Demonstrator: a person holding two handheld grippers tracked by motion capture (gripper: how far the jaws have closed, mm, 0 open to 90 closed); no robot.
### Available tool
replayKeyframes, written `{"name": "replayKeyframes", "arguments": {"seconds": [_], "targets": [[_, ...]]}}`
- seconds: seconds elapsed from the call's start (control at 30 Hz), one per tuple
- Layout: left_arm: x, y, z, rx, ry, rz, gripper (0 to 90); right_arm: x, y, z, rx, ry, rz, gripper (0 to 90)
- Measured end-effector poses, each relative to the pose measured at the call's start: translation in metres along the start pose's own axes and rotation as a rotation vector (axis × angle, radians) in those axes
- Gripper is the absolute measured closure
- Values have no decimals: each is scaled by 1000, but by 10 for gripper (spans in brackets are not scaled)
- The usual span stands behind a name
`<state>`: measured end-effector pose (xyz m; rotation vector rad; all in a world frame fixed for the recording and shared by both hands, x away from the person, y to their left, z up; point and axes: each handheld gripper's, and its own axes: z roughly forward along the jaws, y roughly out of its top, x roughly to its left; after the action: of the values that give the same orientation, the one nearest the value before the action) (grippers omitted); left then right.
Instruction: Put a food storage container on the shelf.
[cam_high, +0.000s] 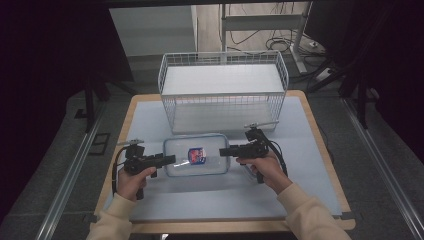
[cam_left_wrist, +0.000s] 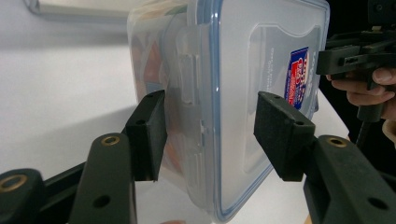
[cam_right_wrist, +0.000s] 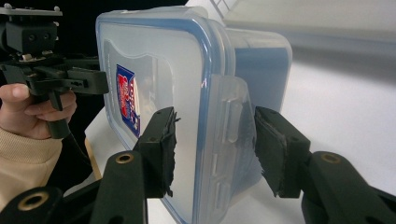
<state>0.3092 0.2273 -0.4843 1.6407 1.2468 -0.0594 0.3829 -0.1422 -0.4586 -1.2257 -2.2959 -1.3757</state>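
A clear plastic food container with a blue-rimmed lid and a red and blue label lies on the pale blue mat in front of me. My left gripper holds its left end, one pad on the body by the side clasp and the other on the lid. At the opposite end my right gripper grips the same way, a pad on the lid and a pad against the clasp. The left gripper view has its jaws around the rim; the right gripper view has its jaws likewise.
A white wire basket stands behind the container at the back of the table. Bare mat lies to both sides and toward the front edge. Cables and a desk frame sit on the floor beyond.
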Motion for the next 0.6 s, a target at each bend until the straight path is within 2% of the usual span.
{"name": "replayKeyframes", "arguments": {"seconds": [0.43,0.47,0.6], "targets": [[-20,27,-1,-34,-12,57,463,7,14,-25,-64,-15,-48,507],[-23,32,-1,-38,-11,73,464,8,17,-29,-76,-15,-56,507],[-30,40,-2,-45,-14,93,465,10,22,-38,-96,-18,-74,507]]}}
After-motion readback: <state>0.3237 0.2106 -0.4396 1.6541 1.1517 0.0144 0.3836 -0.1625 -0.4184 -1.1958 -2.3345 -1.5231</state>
